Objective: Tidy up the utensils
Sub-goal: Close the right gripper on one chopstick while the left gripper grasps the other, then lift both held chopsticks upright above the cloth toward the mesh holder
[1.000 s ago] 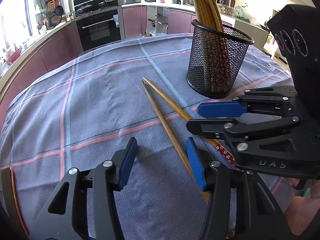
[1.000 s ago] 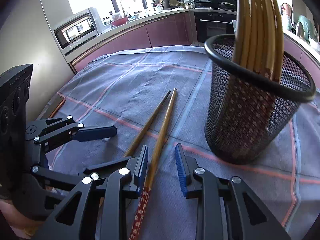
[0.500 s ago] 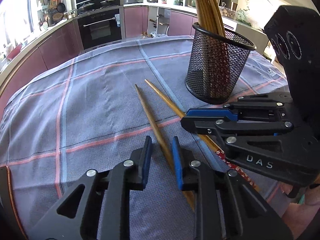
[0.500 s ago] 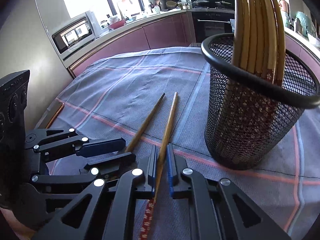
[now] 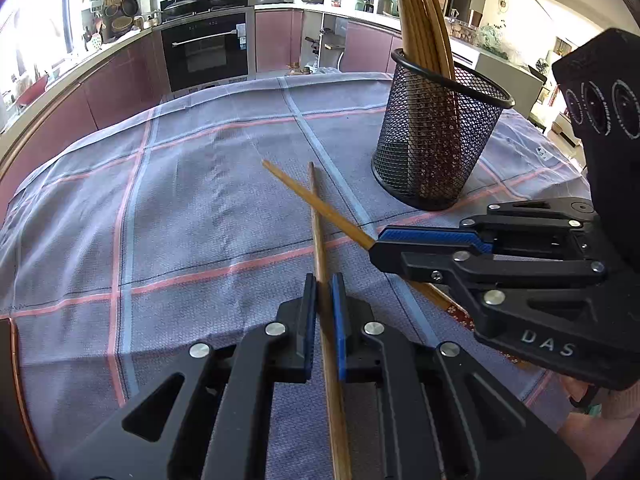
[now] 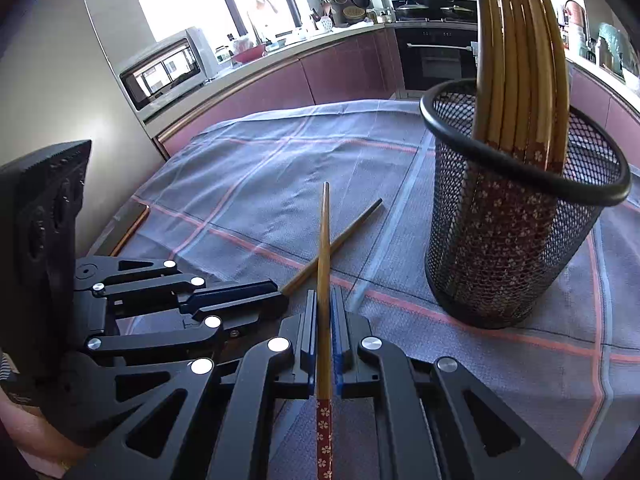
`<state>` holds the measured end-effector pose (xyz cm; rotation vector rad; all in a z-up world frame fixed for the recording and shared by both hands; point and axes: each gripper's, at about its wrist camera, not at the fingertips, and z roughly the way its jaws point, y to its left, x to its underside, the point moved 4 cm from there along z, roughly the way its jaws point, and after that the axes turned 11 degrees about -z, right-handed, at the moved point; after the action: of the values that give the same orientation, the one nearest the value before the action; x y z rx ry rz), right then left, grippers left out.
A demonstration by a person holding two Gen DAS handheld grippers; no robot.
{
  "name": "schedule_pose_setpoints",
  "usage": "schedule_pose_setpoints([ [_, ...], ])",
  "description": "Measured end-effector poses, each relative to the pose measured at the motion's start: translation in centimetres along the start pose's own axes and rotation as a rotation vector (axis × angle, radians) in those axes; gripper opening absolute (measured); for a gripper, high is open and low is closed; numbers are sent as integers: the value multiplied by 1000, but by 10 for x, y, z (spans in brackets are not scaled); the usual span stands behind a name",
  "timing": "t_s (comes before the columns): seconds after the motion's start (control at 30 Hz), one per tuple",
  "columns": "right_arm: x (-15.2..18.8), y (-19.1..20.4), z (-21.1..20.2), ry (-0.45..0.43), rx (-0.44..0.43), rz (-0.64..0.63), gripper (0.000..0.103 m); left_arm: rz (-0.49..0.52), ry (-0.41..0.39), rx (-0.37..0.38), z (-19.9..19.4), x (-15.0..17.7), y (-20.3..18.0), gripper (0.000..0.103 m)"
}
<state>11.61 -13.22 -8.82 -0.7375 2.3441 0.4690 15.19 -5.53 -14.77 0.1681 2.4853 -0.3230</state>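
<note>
My left gripper (image 5: 323,280) is shut on a bamboo chopstick (image 5: 318,224) that points forward over the cloth. My right gripper (image 6: 324,296) is shut on a second chopstick (image 6: 323,236) with a red flowered handle end. The two chopsticks cross above the table; in the left wrist view the right gripper (image 5: 374,246) holds its chopstick (image 5: 312,196) from the right. In the right wrist view the left gripper (image 6: 282,294) and its chopstick (image 6: 344,232) come in from the left. A black mesh holder (image 5: 436,140), also in the right wrist view (image 6: 516,248), stands upright with several chopsticks (image 6: 516,60) in it.
The table carries a grey-blue checked cloth (image 5: 180,200). Kitchen counters, an oven (image 5: 208,52) and a microwave (image 6: 164,72) stand beyond the table edge.
Both grippers closed on the chopsticks, one each. The chopsticks lay side by side on the cloth and now cross, with their tips lifted.
</note>
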Motion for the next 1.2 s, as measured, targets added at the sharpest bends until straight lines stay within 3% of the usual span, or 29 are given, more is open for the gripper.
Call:
schedule_pose_setpoints([
  [0.27, 3, 1, 6, 27, 0, -8, 8, 24, 12, -7, 4, -1, -4, 12],
  [0.53, 3, -1, 6, 23, -5, -13, 6, 23, 0, -29, 6, -3, -5, 9],
  [1.2, 1, -1, -34, -90, -28, -7, 6, -16, -40, 19, -20, -4, -2, 8],
])
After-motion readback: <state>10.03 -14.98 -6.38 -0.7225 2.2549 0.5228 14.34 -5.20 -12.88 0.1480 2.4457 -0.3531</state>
